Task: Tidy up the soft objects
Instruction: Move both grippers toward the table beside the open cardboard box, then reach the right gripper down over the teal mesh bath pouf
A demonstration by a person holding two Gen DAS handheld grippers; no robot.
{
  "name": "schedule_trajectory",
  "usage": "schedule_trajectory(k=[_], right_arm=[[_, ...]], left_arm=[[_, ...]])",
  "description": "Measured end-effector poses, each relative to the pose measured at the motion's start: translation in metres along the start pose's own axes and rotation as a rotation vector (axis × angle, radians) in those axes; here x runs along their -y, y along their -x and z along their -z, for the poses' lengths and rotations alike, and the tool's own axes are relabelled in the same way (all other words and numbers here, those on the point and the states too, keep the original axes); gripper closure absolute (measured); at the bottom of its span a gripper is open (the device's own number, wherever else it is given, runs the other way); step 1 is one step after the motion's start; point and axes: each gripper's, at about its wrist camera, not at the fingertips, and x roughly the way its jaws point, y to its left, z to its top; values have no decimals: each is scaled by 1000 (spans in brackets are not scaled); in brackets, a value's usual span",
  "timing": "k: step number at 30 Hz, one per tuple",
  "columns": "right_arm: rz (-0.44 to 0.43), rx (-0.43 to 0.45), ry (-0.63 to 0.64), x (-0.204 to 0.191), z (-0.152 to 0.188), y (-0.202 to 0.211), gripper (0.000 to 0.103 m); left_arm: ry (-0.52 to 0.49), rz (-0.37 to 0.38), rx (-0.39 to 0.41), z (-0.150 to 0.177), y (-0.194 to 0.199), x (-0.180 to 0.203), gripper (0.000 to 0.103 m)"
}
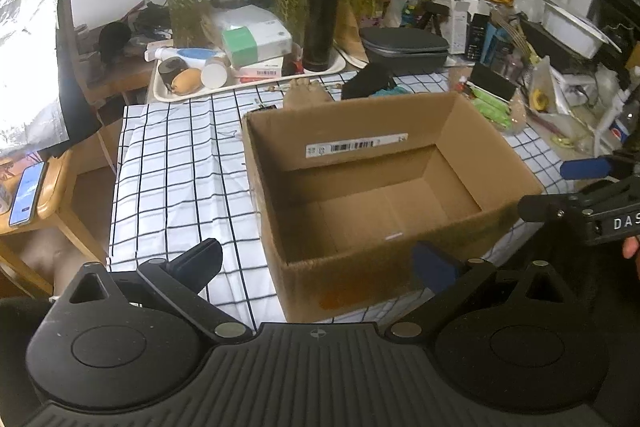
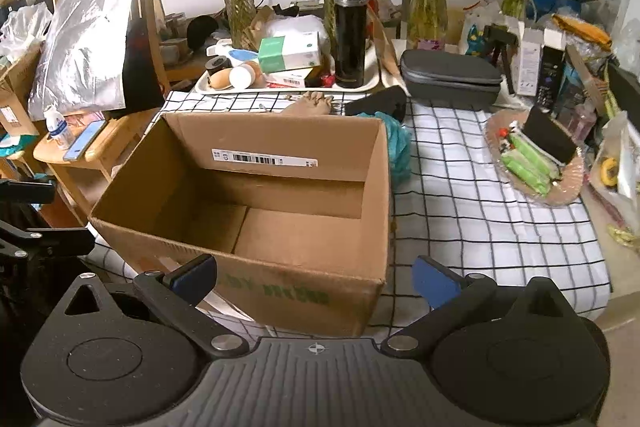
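The left gripper has its jaws spread wide and empty, hovering just short of the near wall of the box. The right gripper is the same: jaws released, nothing between them, poised over the box's near right corner; in the left view it also shows at the right edge, with a fingertip of the person beside it.

The box stands open and upright on the checked cloth over the tabletop, its inside bare except for a barcode label on the far wall.

The soft things lie beyond the box. A teal bundle touches the far right corner of the box, a tan glove-like piece lies just behind the far wall, and a black piece sits beside the bundle.

Farther back, a tray carries a black flask and a green-and-white carton. A grey case lies to its right, and a plate of green packets sits well right of the box.
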Motion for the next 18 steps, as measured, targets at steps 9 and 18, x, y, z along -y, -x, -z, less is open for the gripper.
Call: schedule_trajectory(k=[9, 18], right_arm=[[-47, 7, -35, 13, -18, -18, 0], [-61, 28, -22, 22, -37, -38, 0]], left_arm=[[60, 57, -9, -17, -16, -19, 0], [97, 70, -28, -32, -40, -36, 0]])
